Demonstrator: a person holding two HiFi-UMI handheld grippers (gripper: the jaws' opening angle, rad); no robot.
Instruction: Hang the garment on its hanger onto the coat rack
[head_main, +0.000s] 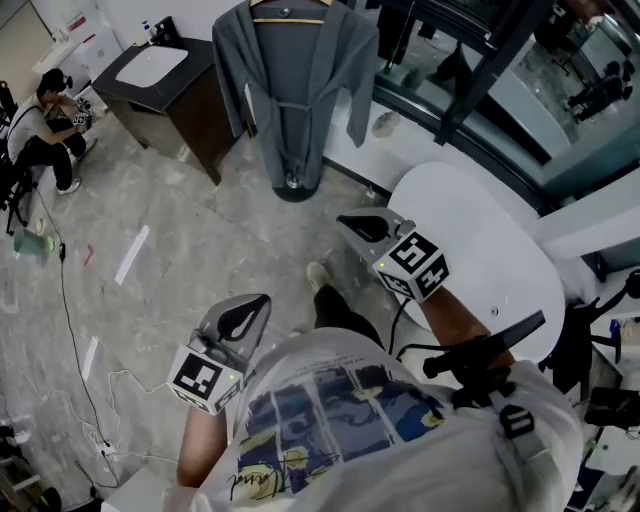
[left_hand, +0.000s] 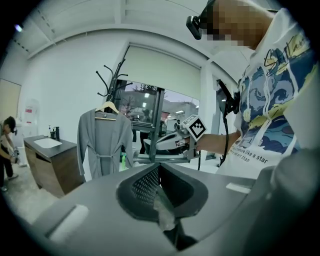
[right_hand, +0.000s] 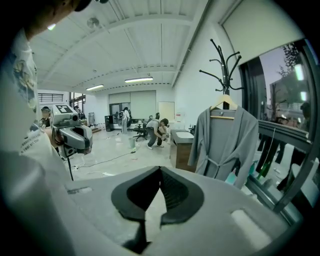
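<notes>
A grey robe (head_main: 290, 90) on a wooden hanger (right_hand: 223, 106) hangs from the black coat rack (right_hand: 224, 60), whose round base (head_main: 296, 186) stands on the floor. The robe (left_hand: 104, 142) hangs still, and neither gripper touches it. My left gripper (head_main: 262, 302) is held low near my body, shut with nothing in it, its jaws meeting at the tips (left_hand: 159, 168). My right gripper (head_main: 345, 220) is raised a little further forward, also shut and empty (right_hand: 160, 172). Each gripper shows in the other's view: the right gripper (left_hand: 170, 141) and the left gripper (right_hand: 75, 137).
A dark cabinet with a white sink (head_main: 158, 70) stands left of the rack. A white round table (head_main: 490, 250) is on my right, by a glass wall with a dark rail (head_main: 480, 80). A cable (head_main: 68, 330) runs over the floor. A person (head_main: 40, 125) crouches at far left.
</notes>
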